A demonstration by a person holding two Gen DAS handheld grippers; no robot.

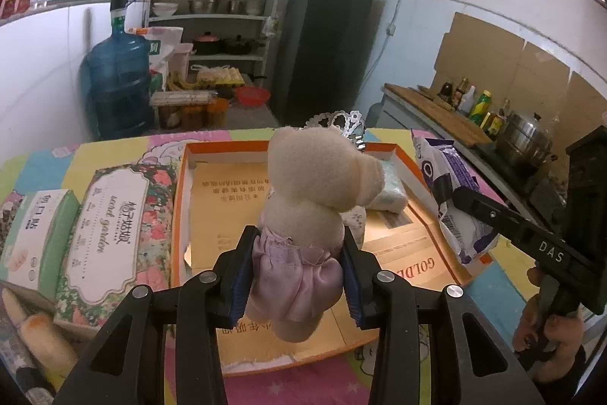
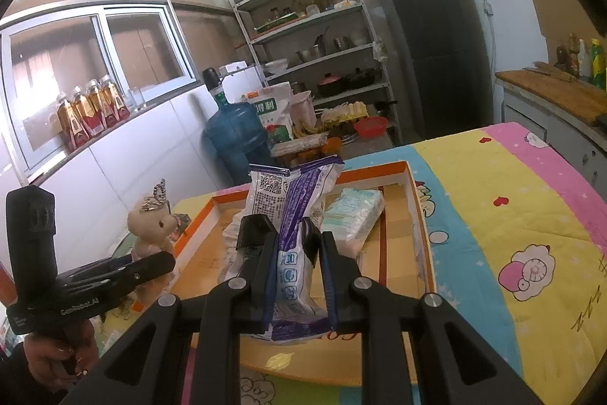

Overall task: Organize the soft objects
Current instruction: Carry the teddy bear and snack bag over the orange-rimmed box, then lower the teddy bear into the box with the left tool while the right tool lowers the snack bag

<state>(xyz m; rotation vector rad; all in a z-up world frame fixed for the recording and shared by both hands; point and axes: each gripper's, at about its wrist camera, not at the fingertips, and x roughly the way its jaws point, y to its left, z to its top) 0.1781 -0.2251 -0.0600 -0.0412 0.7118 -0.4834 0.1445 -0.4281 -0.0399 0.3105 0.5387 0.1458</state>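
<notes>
I am gripping a plush bear (image 1: 315,200) in a lilac skirt with the left gripper (image 1: 299,272), its blue pads pressing on the skirt from both sides while the head sticks up toward twelve o'clock. The bear is hanging over the orange-rimmed cardboard tray (image 1: 182,200) on the bright patterned cloth (image 2: 493,200). With the right gripper (image 2: 299,253) I am clamping a white-and-purple packet (image 2: 292,215), jaws drawn tight on its middle, the packet standing upright over the tray's near half. A pale blue soft pack (image 2: 354,219) is lying in the tray at about one o'clock from that packet. In the left view, two tissue packs (image 1: 110,226) are sitting at nine o'clock, just beside the tray.
</notes>
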